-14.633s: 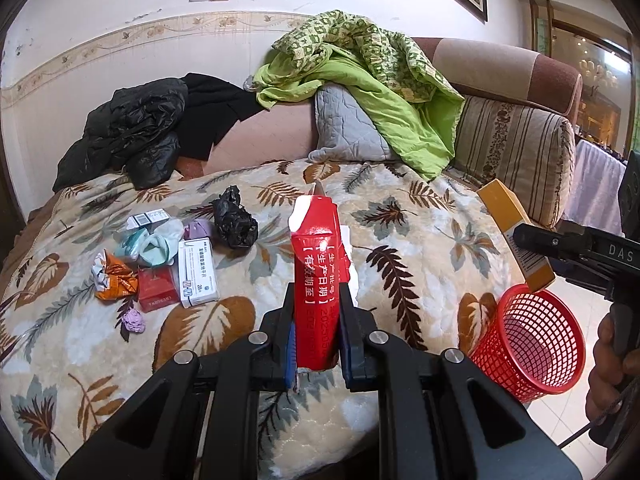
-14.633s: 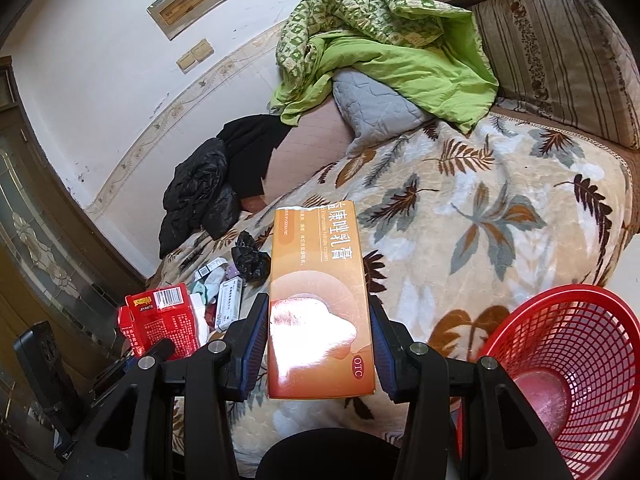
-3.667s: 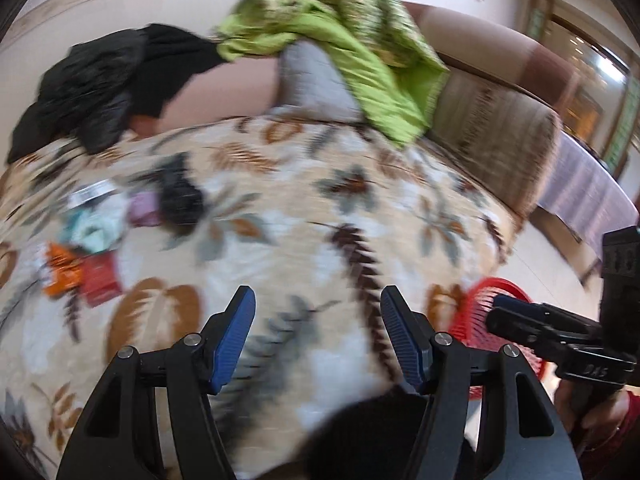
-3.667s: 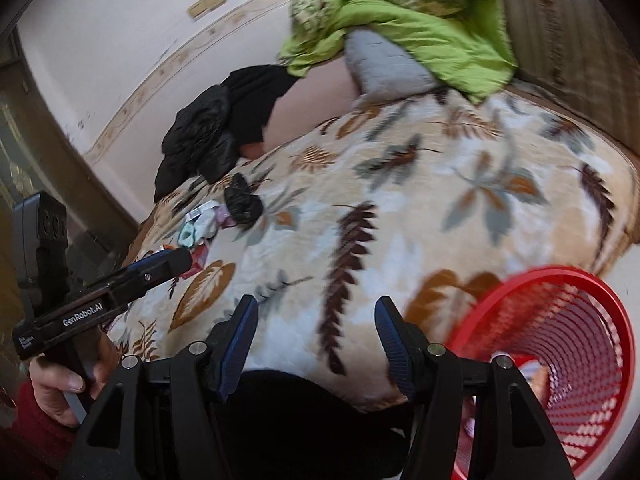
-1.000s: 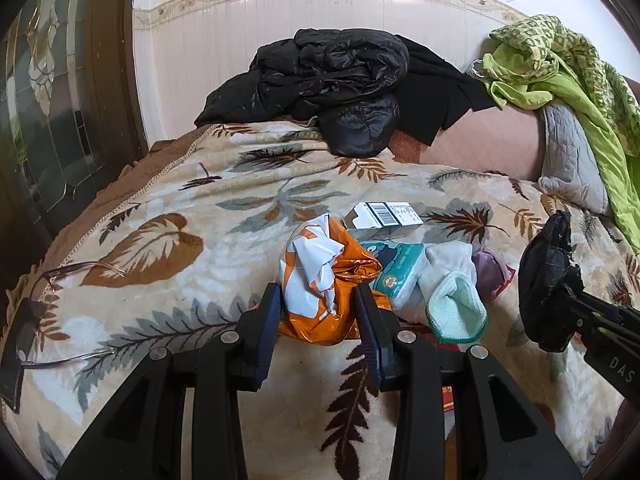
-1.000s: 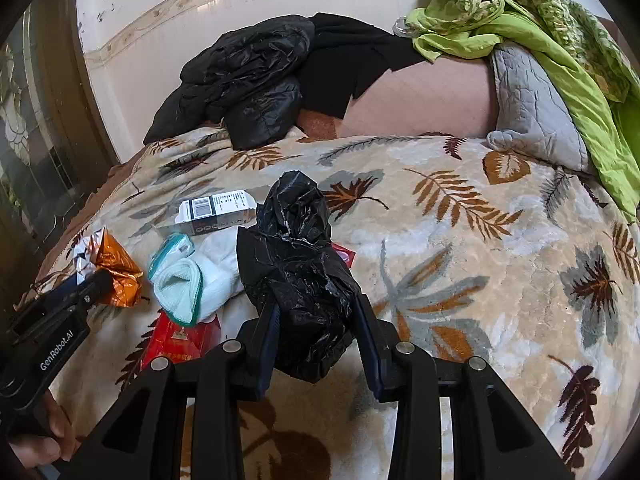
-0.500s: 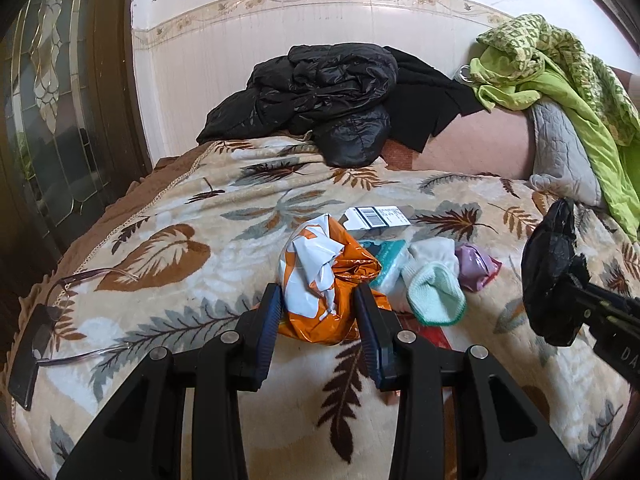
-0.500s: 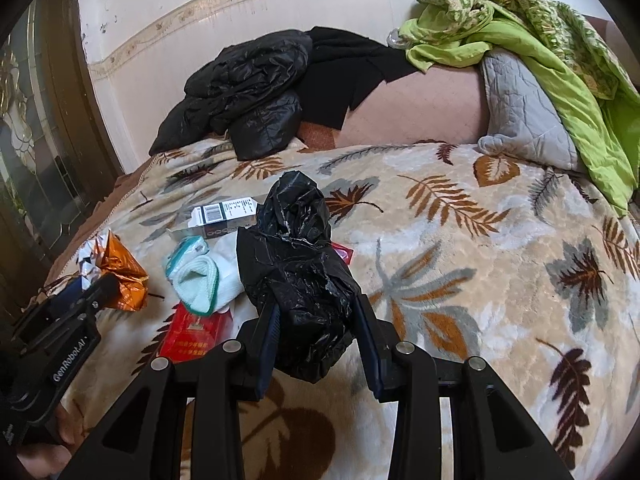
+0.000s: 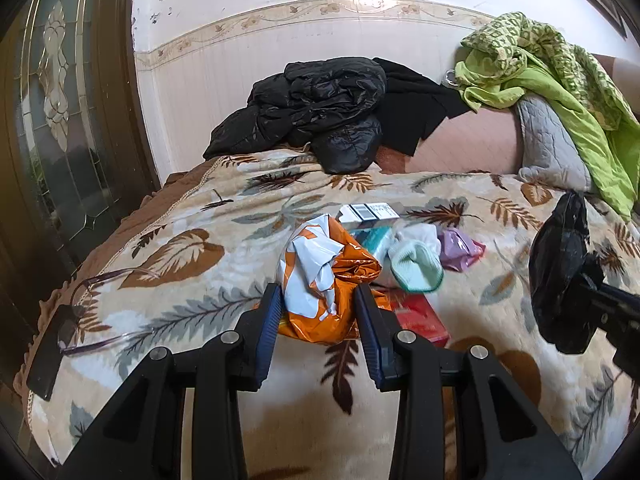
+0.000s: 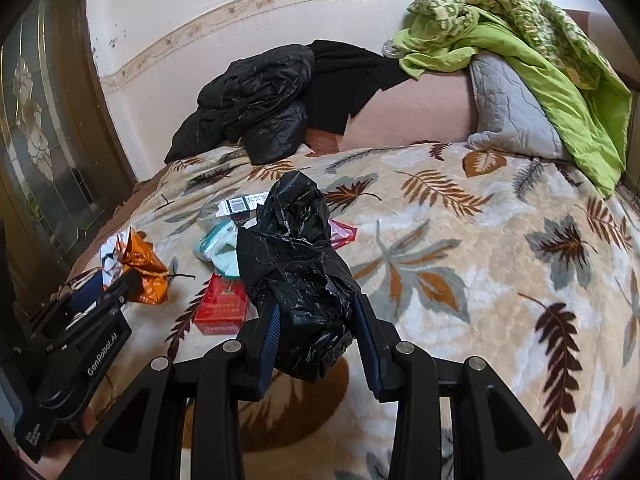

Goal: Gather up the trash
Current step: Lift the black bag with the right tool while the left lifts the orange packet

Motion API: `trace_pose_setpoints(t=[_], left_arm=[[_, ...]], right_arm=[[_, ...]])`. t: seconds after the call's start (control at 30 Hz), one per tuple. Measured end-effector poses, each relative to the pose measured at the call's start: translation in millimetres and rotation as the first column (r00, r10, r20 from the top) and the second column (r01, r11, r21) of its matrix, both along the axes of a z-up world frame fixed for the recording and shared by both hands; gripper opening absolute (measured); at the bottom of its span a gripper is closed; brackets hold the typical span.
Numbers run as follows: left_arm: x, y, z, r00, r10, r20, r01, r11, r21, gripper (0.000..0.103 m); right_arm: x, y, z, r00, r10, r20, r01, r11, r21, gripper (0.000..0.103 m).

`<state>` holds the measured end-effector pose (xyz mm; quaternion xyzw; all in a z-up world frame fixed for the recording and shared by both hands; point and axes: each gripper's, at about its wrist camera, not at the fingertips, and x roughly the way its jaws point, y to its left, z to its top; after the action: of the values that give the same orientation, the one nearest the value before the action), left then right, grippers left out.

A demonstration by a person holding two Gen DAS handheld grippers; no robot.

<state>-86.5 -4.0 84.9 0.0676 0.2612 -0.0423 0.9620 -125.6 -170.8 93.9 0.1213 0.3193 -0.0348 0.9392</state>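
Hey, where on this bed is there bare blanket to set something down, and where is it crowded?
Free: the wide stretch of blanket right of the black bag, up to the grey pillow. Also the left strip between the orange wrapper and the blanket's brown edge. Crowded: the middle, where the white box, mint sock and red pack lie together.

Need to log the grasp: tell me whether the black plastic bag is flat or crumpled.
Crumpled. The black plastic bag is a wrinkled wad pinched in the right gripper, raised above the leaf-print blanket.
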Motion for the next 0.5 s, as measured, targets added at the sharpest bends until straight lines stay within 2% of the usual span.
trace_pose_setpoints(t=[0.5], left_arm=[[-37, -1, 6, 0.999, -0.026, 0.046, 0.024, 0.999, 0.04, 0.036]], right_arm=[[-30, 0, 6, 1.0, -0.008, 0.02, 0.008, 1.0, -0.003, 0.039]])
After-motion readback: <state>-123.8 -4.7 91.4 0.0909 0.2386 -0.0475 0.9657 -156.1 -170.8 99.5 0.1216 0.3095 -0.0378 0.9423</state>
